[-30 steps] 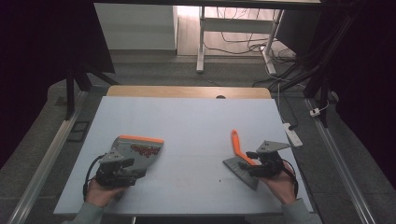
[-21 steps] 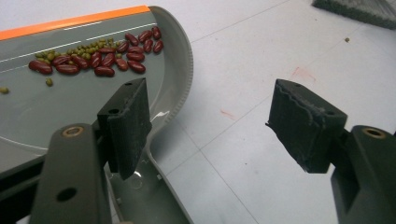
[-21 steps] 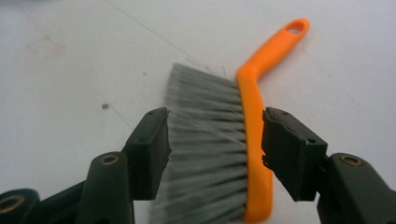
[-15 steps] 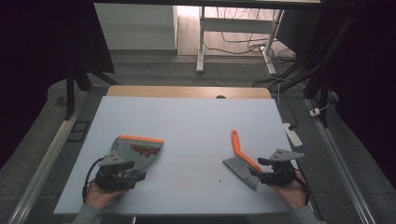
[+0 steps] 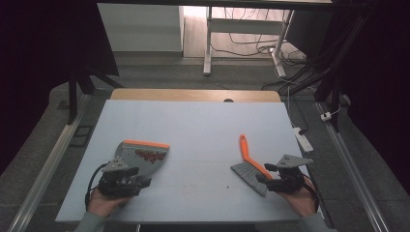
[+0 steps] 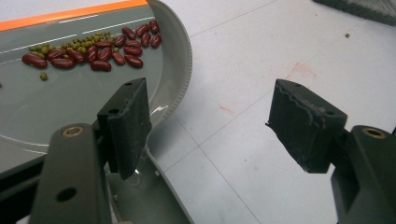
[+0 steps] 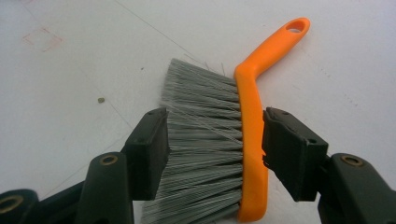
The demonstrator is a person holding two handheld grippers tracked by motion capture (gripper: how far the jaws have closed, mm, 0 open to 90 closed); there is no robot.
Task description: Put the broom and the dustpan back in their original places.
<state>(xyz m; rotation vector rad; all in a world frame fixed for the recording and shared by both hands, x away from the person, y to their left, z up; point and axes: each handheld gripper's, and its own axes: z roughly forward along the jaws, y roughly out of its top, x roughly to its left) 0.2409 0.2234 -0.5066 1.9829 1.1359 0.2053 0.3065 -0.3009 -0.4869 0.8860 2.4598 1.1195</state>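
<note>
From the high view, the left gripper [image 5: 140, 180] sat in the person's left hand [image 5: 104, 203] at the near left of the table [image 5: 203, 121], just behind the grey dustpan [image 5: 140, 153] with its orange edge, in which a patch of red beans [image 5: 150, 154] lay. The right gripper [image 5: 263, 178] was held in the right hand [image 5: 300, 198] at the near right, its tips at the grey bristle end of the orange-handled brush [image 5: 251, 162], which lay flat on the table well apart from the dustpan. In the left gripper view, the left gripper [image 6: 210, 116] stood wide open with nothing between its pads; one pad hung over the rear rim of the dustpan [image 6: 70, 98], the other over bare table, and the red and green beans [image 6: 93, 49] lay near the pan's orange lip. In the right gripper view, the right gripper [image 7: 215, 149] was open around the head of the brush [image 7: 243, 121]: one pad was right at the tips of the bristles, the other just beside the orange spine, and I could not tell whether either pressed on it. A single small bean [image 7: 101, 100] lay on the table beside the bristles.
</note>
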